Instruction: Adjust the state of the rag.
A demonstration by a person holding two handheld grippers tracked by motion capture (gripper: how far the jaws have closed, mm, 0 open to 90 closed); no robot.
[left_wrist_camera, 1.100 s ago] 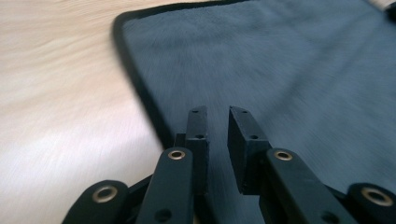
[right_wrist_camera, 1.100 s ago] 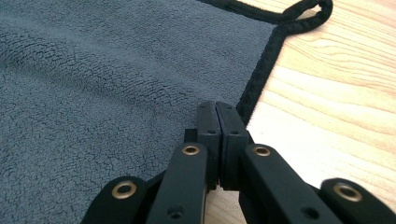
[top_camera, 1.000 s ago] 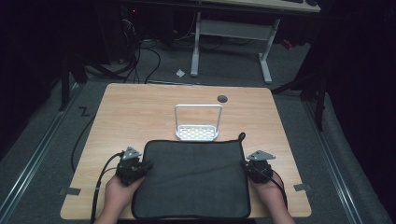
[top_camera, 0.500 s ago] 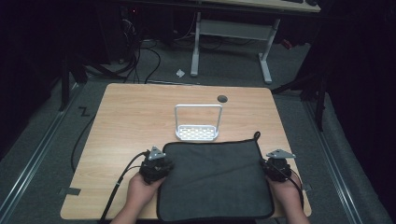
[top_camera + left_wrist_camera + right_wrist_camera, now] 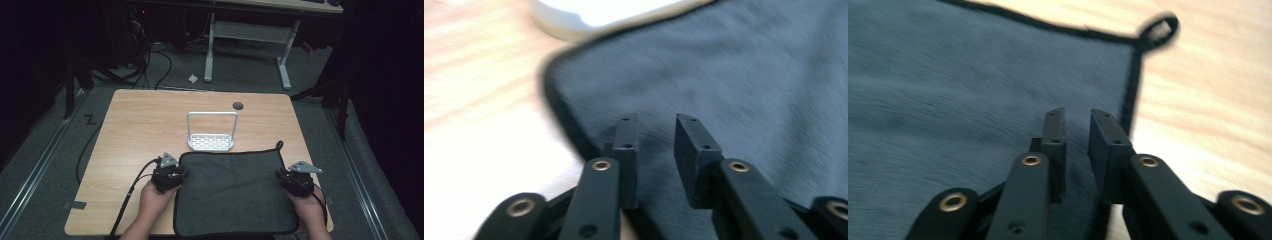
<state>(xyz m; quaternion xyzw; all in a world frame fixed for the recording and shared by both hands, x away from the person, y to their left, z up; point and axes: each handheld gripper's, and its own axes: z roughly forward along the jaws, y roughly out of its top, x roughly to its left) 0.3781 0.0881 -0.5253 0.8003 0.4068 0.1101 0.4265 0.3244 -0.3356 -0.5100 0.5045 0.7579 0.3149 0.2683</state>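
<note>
A dark grey cloth (image 5: 235,192) with black piping lies flat on the near part of the wooden table (image 5: 135,125). It has a hanging loop (image 5: 279,146) at its far right corner. My left gripper (image 5: 177,175) sits over the cloth's left edge and my right gripper (image 5: 285,177) over its right edge. Both pairs of jaws have just been opening. In the left gripper view the jaws (image 5: 651,122) stand apart above the cloth (image 5: 749,65), pinching nothing. In the right gripper view the jaws (image 5: 1078,115) are likewise parted over the cloth (image 5: 948,75), near the loop (image 5: 1159,25).
A white wire rack (image 5: 212,135) with a perforated base stands just beyond the cloth's far edge; its blurred base (image 5: 589,12) lies ahead of the left jaws. A round cable hole (image 5: 238,105) is at the table's back. Cables trail off the left gripper toward the front edge.
Both hands slid the cloth to the right across the table, then stopped. The jaws of both grippers have parted and no longer pinch its edges.
</note>
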